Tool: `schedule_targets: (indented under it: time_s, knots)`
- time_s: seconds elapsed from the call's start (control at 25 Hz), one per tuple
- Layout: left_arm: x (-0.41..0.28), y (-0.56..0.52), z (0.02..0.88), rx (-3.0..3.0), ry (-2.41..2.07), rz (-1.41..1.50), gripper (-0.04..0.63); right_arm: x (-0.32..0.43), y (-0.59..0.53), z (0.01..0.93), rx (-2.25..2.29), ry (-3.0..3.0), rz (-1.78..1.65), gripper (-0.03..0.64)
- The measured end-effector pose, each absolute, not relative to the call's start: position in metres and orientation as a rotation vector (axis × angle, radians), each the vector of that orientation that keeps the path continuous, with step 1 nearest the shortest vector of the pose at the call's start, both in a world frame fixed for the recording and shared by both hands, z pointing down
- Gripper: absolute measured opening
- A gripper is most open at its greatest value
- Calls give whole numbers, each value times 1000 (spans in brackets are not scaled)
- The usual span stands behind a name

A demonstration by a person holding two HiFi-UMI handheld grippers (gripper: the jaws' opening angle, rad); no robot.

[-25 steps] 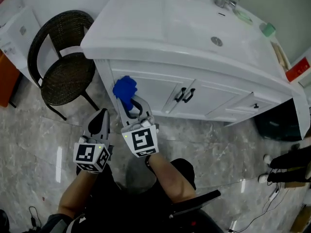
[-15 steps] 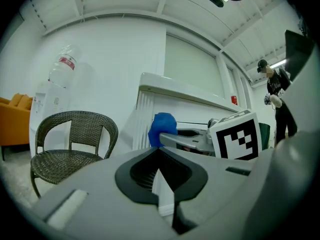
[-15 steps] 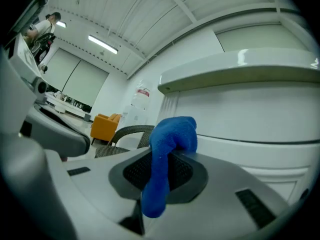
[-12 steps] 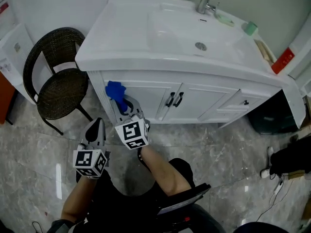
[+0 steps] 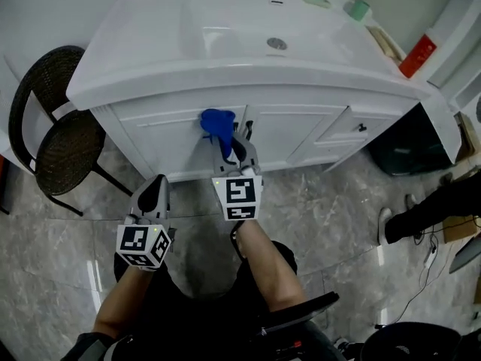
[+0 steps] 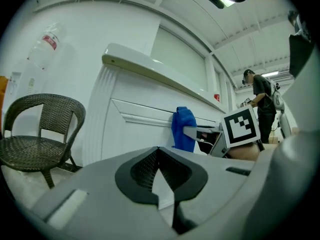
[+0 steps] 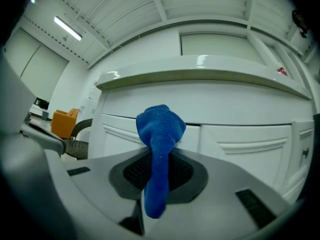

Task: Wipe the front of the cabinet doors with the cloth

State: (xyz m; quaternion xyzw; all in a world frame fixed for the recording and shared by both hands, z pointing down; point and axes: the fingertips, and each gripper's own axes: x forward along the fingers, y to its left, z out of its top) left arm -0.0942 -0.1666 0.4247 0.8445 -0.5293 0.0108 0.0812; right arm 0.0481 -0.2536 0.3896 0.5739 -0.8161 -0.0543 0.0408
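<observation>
A blue cloth [image 5: 218,123] [image 7: 159,134] [image 6: 183,130] is bunched against the front of the white cabinet doors [image 5: 165,138] [image 7: 240,134], near the gap between the two middle doors. My right gripper [image 5: 232,148] [image 7: 159,171] is shut on the blue cloth, whose tail hangs down between the jaws. My left gripper [image 5: 155,192] [image 6: 159,176] is held lower and to the left, away from the cabinet, shut with nothing in it.
A white sink top [image 5: 225,43] overhangs the doors. A dark wicker chair [image 5: 52,138] [image 6: 35,129] stands at the cabinet's left. A person's legs [image 5: 428,205] are at the right, and another person [image 6: 262,101] stands far off. The floor is grey marble tile [image 5: 323,224].
My right gripper has carried the blue cloth rightward along the doors, from the left door to the middle. The left gripper has barely moved.
</observation>
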Motion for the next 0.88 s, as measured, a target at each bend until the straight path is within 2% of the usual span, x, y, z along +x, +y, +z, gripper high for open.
schedule_targets:
  time_s: [0.2,0.4,0.6,0.88]
  knots:
    - [-62,-166,425,2586,-1485,25,3,108,-250,397,1894,-2378,-91,49]
    - [-66,-165,426,2575,-1493,4,3,100,-239,398,1869,-2410,-93,49]
    - [-94,-166,426,2536,-1560,-15,3,36,-227,395,1739,-2557,-120,49]
    - [-170,-156,442,2375,-1740,10,3,-116,-213,423,1308,-2793,-148,49]
